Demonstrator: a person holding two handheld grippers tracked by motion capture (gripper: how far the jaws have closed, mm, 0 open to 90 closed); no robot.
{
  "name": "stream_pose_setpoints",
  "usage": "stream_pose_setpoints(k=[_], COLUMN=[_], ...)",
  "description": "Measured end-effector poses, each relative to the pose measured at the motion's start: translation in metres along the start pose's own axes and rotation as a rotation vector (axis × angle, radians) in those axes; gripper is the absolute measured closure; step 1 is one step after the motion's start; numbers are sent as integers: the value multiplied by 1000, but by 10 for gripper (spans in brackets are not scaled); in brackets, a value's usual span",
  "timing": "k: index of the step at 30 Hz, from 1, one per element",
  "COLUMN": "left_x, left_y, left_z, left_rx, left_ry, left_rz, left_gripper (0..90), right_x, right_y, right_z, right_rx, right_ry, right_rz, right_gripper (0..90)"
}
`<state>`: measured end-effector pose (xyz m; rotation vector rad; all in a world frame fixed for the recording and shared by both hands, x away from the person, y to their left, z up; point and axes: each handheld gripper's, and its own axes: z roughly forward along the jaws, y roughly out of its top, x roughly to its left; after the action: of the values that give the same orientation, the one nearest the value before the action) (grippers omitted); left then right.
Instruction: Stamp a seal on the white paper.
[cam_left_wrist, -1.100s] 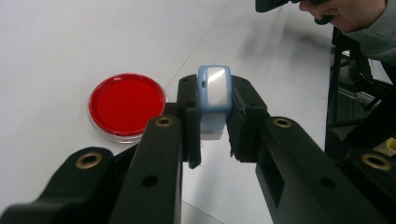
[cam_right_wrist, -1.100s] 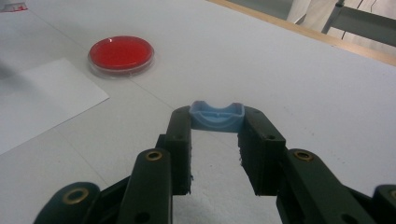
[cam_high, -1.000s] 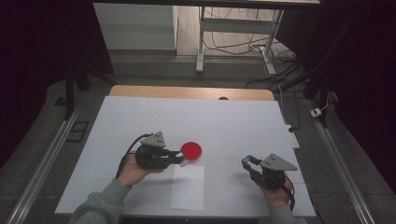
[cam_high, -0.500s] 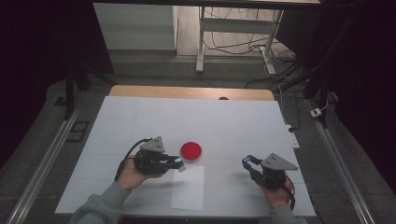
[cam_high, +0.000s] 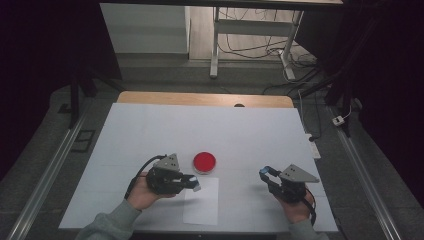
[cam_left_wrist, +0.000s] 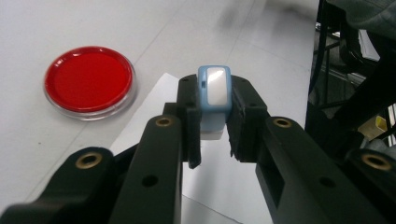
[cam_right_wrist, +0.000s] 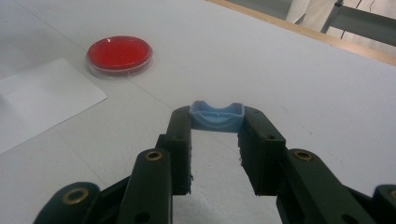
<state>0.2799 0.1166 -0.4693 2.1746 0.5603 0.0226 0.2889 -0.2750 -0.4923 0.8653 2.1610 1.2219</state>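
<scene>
Tongs on the left (cam_left_wrist: 212, 140) pinch a small blue stamp (cam_left_wrist: 214, 88) over the white paper (cam_high: 202, 201). Right tongs (cam_right_wrist: 215, 140) pinch its blue cap (cam_right_wrist: 216, 115), at three o'clock. Next, I think, press it into the red ink pad (cam_high: 204, 162) at twelve o'clock.

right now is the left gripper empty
No, the left gripper is clamped on a small blue and white piece above the sheet of paper.

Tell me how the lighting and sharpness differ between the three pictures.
High view: dark surroundings, evenly lit white table, slightly soft. Left gripper view: blue stamp sharp with glare on its face, near jaws blurred. Right gripper view: red dish clear, with a small glint at its rim.
</scene>
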Motion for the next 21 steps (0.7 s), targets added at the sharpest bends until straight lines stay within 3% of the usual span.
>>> stream_pose_setpoints(k=[11, 21], left_x=[-6, -10], left_y=[-3, -5], left_z=[11, 23], left_rx=[24, 76], left_ry=[-2, 16], left_rz=[6, 28], left_gripper=[759, 759], right_x=[0, 0], right_y=[0, -1], right_z=[0, 1], right_rx=[2, 2], right_ry=[-2, 1], right_rz=[-2, -1], right_gripper=[651, 651])
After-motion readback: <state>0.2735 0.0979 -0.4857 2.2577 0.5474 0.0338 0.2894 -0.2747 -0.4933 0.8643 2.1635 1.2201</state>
